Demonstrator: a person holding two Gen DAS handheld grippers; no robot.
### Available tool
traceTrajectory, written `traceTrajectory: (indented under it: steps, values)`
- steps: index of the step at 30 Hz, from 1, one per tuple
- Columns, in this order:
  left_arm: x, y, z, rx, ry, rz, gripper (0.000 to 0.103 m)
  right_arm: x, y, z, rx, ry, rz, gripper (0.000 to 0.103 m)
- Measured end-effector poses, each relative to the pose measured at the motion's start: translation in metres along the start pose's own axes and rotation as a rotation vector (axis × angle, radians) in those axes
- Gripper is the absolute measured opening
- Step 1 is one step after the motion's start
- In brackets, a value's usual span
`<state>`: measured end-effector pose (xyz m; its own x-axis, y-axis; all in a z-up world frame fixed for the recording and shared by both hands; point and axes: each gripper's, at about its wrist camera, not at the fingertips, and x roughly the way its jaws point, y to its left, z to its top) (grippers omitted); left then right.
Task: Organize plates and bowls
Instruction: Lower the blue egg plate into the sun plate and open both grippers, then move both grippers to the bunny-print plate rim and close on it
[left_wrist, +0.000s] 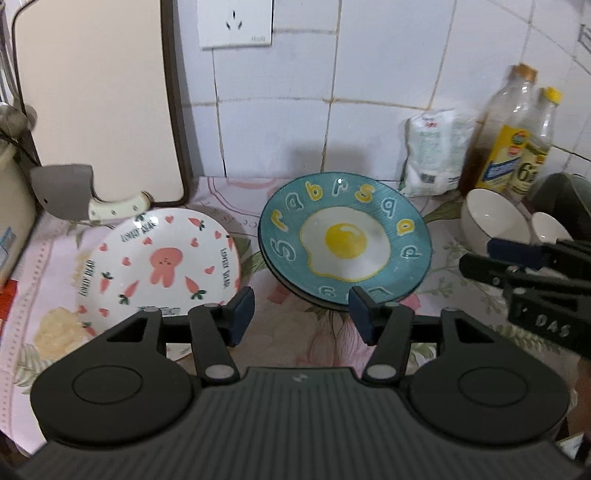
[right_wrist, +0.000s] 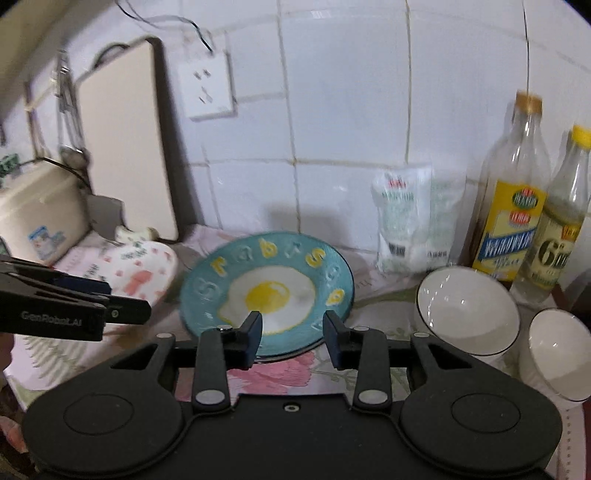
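Both tongs, left tongs (left_wrist: 301, 314) and right tongs (right_wrist: 291, 338), hang released and empty above the desk (left_wrist: 295, 332). Just beyond, I see the egg plate (left_wrist: 345, 240) stacked on another; left, the rabbit plate (left_wrist: 159, 266) lies apart, and two bowls (right_wrist: 467, 306) right remain unstacked.

Lower teal plate (left_wrist: 295, 291) mostly hidden, perhaps.

2 wrist cameras look down over their tongs, close above the counter (left_wrist: 280, 336); both share the egg-pattern plate (left_wrist: 345, 243).
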<state>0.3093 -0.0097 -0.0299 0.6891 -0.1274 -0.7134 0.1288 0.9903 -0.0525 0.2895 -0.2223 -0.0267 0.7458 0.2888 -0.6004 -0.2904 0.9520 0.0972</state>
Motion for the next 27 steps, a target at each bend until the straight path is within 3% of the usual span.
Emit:
traceTrajectory:
  steps: [6, 15, 21, 27]
  values:
    - [-0.046, 0.008, -0.008, 0.035, -0.044, -0.012, 0.059, -0.044, 0.023, 0.006, -0.060, -0.057, 0.023, 0.053]
    - [-0.095, 0.027, -0.039, 0.057, -0.087, -0.075, 0.061, -0.074, 0.054, 0.003, -0.051, -0.043, 0.065, 0.072]
    - [-0.107, 0.053, -0.057, 0.064, -0.101, -0.066, 0.065, -0.080, 0.078, -0.004, -0.025, -0.049, 0.165, 0.082]
    - [-0.103, 0.092, -0.068, 0.063, -0.112, -0.075, 0.070, -0.069, 0.105, -0.015, -0.019, -0.066, 0.221, 0.084]
